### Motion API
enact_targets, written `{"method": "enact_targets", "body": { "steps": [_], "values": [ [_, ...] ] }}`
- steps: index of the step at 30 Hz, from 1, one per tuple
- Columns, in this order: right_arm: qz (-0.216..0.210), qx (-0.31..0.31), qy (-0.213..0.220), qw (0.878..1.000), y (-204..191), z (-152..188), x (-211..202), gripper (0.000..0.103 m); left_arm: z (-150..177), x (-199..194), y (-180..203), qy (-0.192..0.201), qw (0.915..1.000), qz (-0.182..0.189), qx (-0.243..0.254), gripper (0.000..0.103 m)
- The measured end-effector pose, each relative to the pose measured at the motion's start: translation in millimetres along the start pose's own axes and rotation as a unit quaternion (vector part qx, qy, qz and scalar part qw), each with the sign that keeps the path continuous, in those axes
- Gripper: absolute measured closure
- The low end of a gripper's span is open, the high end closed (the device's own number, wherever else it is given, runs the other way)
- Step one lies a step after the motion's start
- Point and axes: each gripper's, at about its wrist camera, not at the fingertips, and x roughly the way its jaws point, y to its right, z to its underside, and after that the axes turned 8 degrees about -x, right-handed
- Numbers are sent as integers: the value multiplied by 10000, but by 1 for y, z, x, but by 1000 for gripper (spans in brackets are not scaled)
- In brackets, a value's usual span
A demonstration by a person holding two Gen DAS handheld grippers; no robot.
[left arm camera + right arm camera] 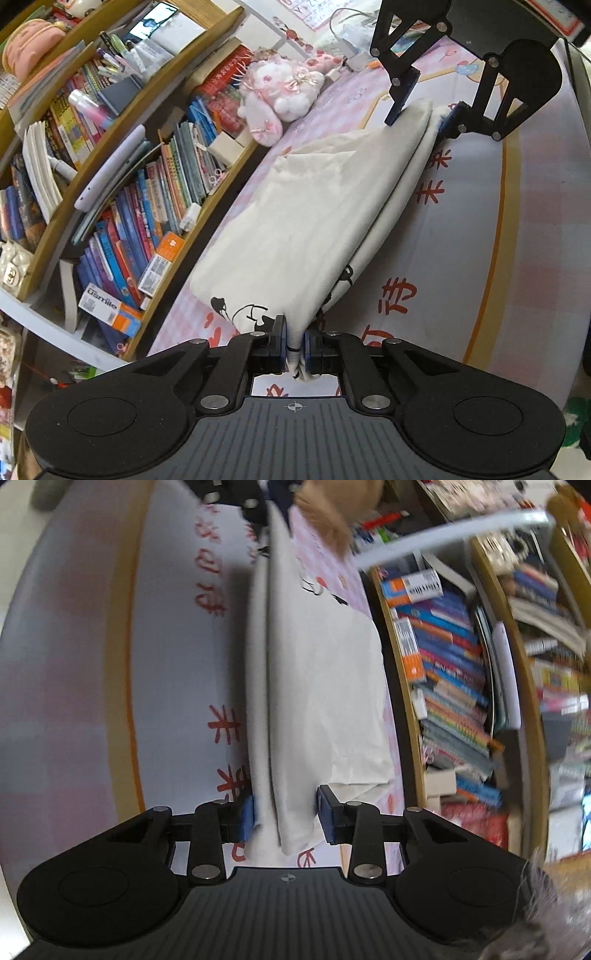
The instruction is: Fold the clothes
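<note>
White garment point(295, 221) folded on pink bed cover point(498, 258), bookshelf point(129, 184) at left. Left gripper point(295, 349) clenched on near corner. Right gripper point(285, 819) jaws parted, far corner between pads, not pinched.

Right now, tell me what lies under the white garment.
Under the white garment is a bedspread with pink checks and red characters. Whatever lies beneath the folded cloth's middle is covered.
</note>
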Motion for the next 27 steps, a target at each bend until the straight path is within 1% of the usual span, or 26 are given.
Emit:
{"method": "enact_targets", "body": {
  "steps": [2,3,7,10,14,17,21,24,27],
  "values": [
    [-87,-118,19,9999,-2,4,0,80,1,1,1,-45,9999,68,70,94],
    [-132,-141,7,9998,-3,7,0,84,2,2,1,-65,9999,111,96,94],
    [-372,93,16,9993,4,8,1,86,6,0,5,-151,9990,355,247,95],
    [-628,379,36,9973,12,7,-8,86,7,-9,2,-185,9979,584,219,95],
    [-1104,787,76,9907,23,7,-31,86,9,-33,-4,-263,9919,1222,223,95],
    [-1682,1077,189,9797,32,6,-53,86,12,-53,-8,-310,9864,1605,147,95],
    [-2404,1507,319,9584,45,8,-79,86,14,-83,-13,-390,9773,2083,3,95],
    [-2760,1675,403,9456,52,8,-97,86,13,-100,-21,-461,9683,2445,-203,95],
    [-2984,1776,479,9366,60,7,-114,86,10,-113,-28,-528,9600,2736,-277,95]
  ]
}}
